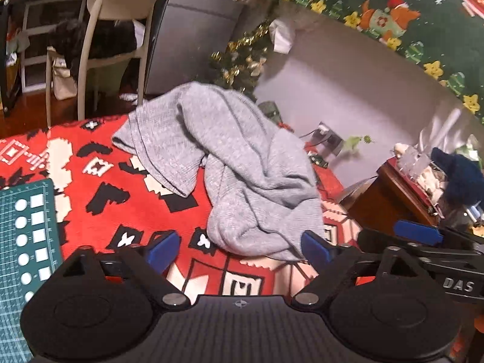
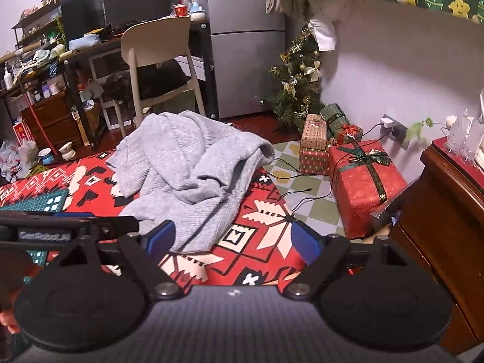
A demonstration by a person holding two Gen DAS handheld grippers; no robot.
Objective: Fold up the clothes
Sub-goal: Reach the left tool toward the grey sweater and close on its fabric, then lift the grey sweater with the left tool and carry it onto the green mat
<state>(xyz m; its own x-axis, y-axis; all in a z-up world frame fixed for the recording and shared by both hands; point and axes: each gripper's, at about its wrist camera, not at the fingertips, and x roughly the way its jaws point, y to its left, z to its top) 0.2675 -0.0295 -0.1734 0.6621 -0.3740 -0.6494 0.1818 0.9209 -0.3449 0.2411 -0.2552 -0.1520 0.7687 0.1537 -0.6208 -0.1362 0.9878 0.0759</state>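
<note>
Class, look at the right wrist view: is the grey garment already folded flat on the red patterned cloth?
No: the grey garment lies in a crumpled heap on the red patterned cloth, with bunched folds.

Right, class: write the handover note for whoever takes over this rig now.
Left tongs: open, holding nothing, at the near edge of the crumpled grey knit garment.
Right tongs: open, holding nothing, also at its near edge.
The garment lies bunched on the red patterned cloth.
Done: no fold visible.
Left: spread it flat, then fold.
</note>
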